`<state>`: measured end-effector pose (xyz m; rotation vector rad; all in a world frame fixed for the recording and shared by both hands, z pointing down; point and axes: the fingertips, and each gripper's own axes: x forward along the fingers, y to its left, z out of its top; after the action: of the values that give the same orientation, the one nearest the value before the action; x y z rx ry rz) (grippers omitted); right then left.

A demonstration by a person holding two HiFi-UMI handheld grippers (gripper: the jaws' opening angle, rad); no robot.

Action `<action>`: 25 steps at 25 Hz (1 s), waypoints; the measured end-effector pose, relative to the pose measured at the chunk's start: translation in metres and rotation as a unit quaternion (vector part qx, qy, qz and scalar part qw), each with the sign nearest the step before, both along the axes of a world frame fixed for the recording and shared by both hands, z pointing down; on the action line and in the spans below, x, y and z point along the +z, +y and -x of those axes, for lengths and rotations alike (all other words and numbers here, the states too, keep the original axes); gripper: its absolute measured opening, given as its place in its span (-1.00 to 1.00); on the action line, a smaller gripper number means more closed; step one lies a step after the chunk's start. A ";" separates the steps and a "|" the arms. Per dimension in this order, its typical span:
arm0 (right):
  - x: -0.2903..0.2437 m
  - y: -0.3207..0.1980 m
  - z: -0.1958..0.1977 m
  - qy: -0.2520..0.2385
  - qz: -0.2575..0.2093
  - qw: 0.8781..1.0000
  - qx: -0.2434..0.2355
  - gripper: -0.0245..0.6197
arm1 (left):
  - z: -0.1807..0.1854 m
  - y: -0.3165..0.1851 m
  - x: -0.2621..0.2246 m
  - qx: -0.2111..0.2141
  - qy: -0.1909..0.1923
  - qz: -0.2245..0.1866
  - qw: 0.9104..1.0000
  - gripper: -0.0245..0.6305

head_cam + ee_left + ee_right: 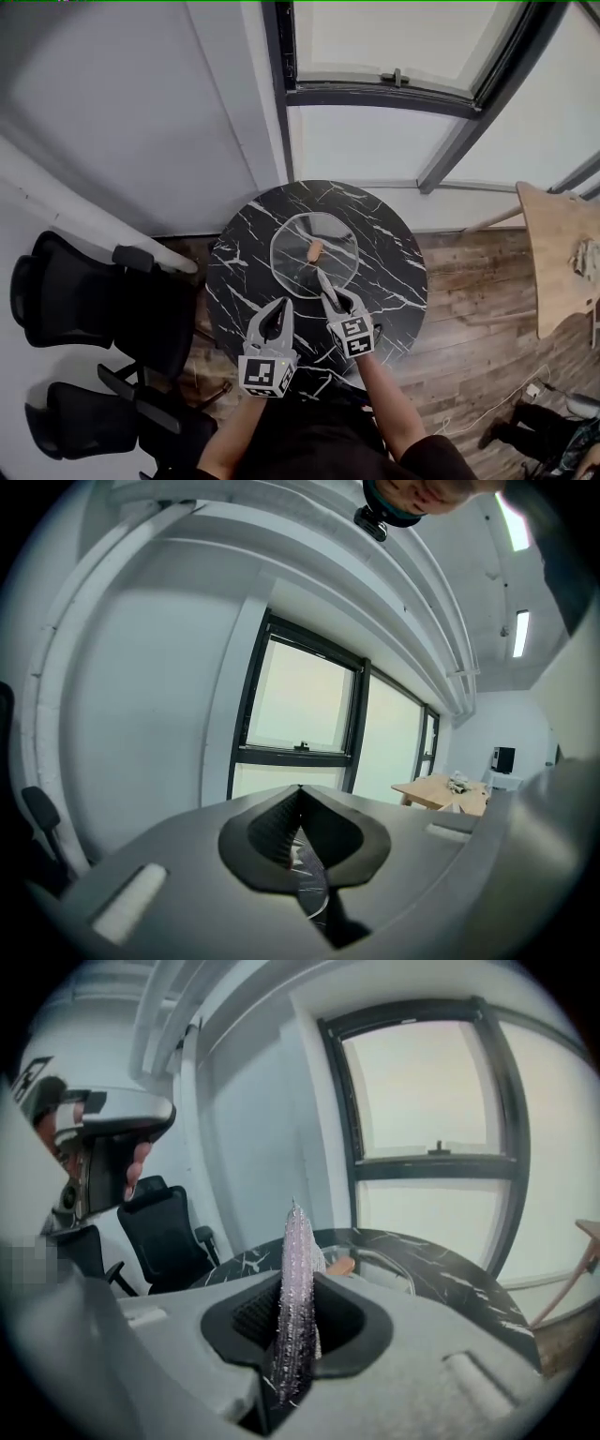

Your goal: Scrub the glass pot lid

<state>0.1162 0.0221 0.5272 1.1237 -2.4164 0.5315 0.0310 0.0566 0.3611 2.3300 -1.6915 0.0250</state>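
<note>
1 round black marble table [394, 281]. 1 glass lid [291, 248] flat on it, near edge under right gripper [324, 279] fingers, just ahead of left gripper [281, 305] fingers.

We see the bench [398, 281] black with white marble veins. On it the glass pot lid [334, 238] is clear, its knob [315, 249] orange-brown. The left gripper [281, 307] and right gripper [326, 286] are grey with black-lined jaws. The scrubber [296, 1279] glitters silvery lilac. Beside the bench, the chairs [84, 300] are black and the floor [469, 272] is brown wood.
</note>
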 end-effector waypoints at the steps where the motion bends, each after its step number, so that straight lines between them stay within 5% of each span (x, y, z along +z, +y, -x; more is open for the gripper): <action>1: -0.012 0.001 -0.001 -0.010 -0.011 1.000 0.007 -0.70 | -0.002 0.003 -0.003 0.002 0.001 -0.002 1.000 -0.92; 12: -0.131 0.042 -0.022 -0.092 -0.113 0.988 0.050 -0.70 | -0.019 0.041 -0.042 0.004 0.009 -0.039 0.999 -0.92; 25: -0.179 0.107 -0.045 -0.105 -0.165 0.978 0.070 -0.69 | -0.034 0.084 -0.038 0.011 -0.003 -0.049 0.999 -0.92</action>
<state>0.1609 0.1289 0.3481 1.4493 -2.6926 0.3100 0.0650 0.1403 0.3227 2.4209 -1.7073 -0.0494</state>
